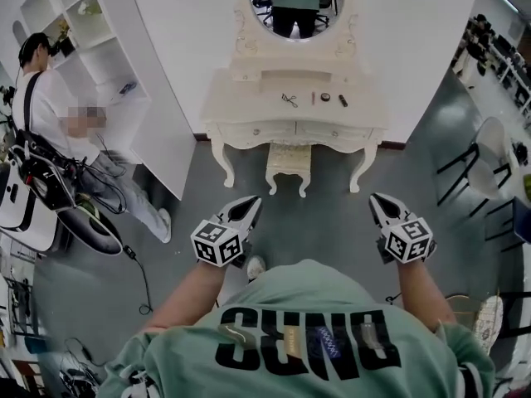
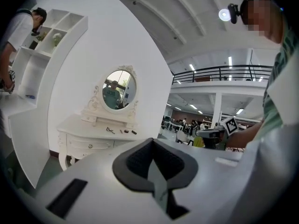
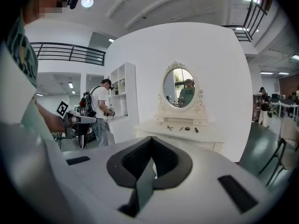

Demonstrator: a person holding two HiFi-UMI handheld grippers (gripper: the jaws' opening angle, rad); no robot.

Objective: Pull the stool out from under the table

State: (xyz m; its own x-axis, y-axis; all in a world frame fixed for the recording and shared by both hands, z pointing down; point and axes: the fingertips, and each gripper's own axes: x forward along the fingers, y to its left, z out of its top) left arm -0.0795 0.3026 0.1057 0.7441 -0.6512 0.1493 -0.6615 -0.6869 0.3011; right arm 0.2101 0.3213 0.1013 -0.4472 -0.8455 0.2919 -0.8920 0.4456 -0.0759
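The cream stool (image 1: pixel 288 163) stands tucked between the legs of the white dressing table (image 1: pixel 249 89), straight ahead across the grey floor. My left gripper (image 1: pixel 250 208) and right gripper (image 1: pixel 377 202) hover side by side in front of me, well short of the stool, both shut and empty. In the left gripper view the shut jaws (image 2: pixel 152 140) point at the dressing table (image 2: pixel 77 127), and the stool is hidden behind the gripper body. The right gripper view shows its shut jaws (image 3: pixel 150 138) aimed at the table (image 3: pixel 184 130).
A white shelf unit (image 1: pixel 99 56) stands left of the table, with a person (image 1: pixel 50 114) working at it. A black-legged chair (image 1: pixel 489 152) is at the right. Small items (image 1: pixel 323 98) lie on the tabletop under an oval mirror (image 1: pixel 296 2). A cable (image 1: pixel 143 282) trails on the floor.
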